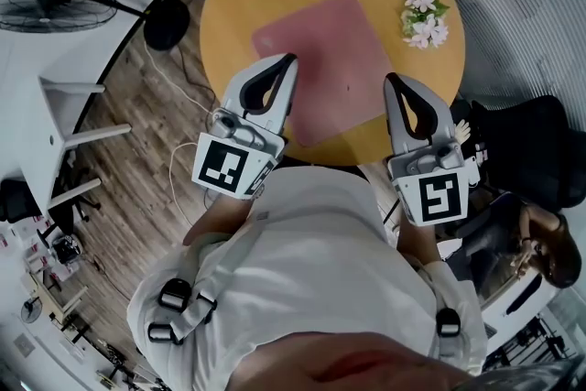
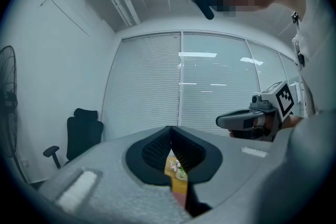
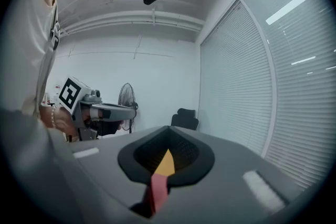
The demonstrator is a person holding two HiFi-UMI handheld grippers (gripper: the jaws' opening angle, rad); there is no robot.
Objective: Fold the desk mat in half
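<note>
A pink desk mat (image 1: 320, 69) lies flat and unfolded on the round wooden table (image 1: 238, 5). My left gripper (image 1: 292, 58) hovers shut over the mat's near left corner with nothing in it. My right gripper (image 1: 389, 78) is shut and empty above the mat's near right edge. In the left gripper view the closed jaws (image 2: 170, 128) leave a thin slit that shows the flowers (image 2: 176, 165) and a strip of mat (image 2: 179, 194). The right gripper view shows its jaws (image 3: 169, 128) closed over table (image 3: 166, 162) and mat (image 3: 157, 189).
A bunch of white and pink flowers (image 1: 423, 14) lies at the table's right rim. A standing fan (image 1: 55, 0) and a white desk (image 1: 55, 105) are on the left. A black chair (image 1: 522, 142) and a seated person (image 1: 540, 252) are on the right.
</note>
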